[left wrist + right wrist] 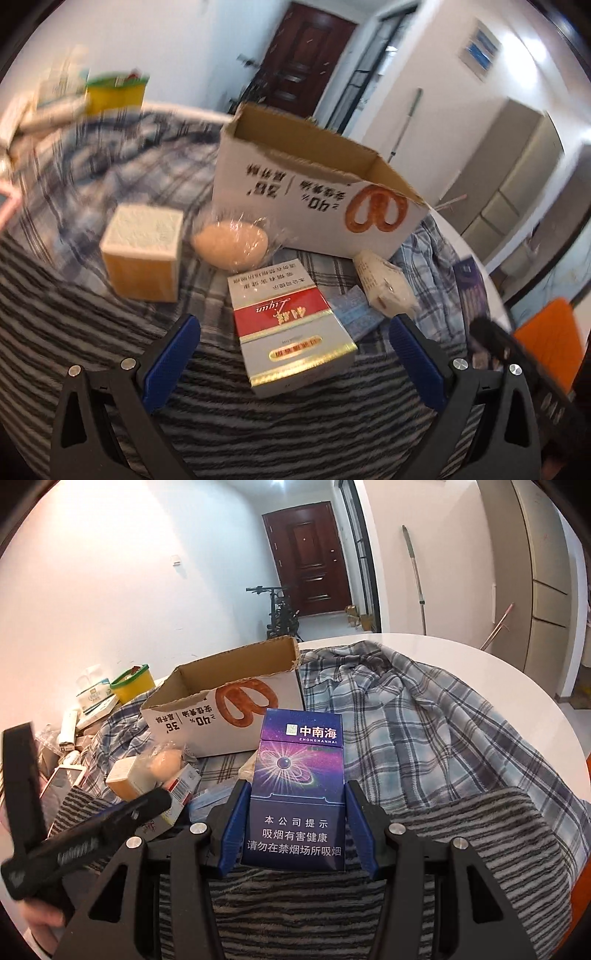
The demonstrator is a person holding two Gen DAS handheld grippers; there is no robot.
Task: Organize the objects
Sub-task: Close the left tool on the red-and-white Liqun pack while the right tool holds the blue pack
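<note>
A: Start closest in. What is the right gripper (295, 825) doing?

B: Its blue-padded fingers (233, 823) are clamped on the sides of a tall purple-blue cigarette pack with a starburst print (300, 771). The pack stands upright between them, above the grey-and-black striped fleece cloth (480, 842).

A: And the left gripper (291, 354)?

B: Spread wide, nothing pressed between its blue pads (168, 363). In the left wrist view a red, white and gold cigarette pack (286, 328) lies flat on the striped cloth in the gap between the fingers, touching neither. The right wrist view shows that gripper from the side, low at the left, a hand (40, 921) on its grip.

A: What sits just past the red pack?

B: A pale round bun in clear plastic wrap (231, 242), with a cream-and-yellow cube-shaped box (142, 253) just to its left. To the right, a small white carton with printed text (382, 282) lies tilted, and a light blue flat packet (356, 314) rests beside it on the blue-and-white plaid cloth (436, 251).

A: Further back?

B: An open white cardboard box with a brown pretzel print (314, 192), upright on the plaid cloth, its inside not visible from here. The bun lies near its front wall.

A: And beyond that?

B: A yellow tub with a green rim (133, 683) by the wall, among blurred clutter, then the white round table's edge (480, 653) and a dark red door (310, 561) down the hall
</note>
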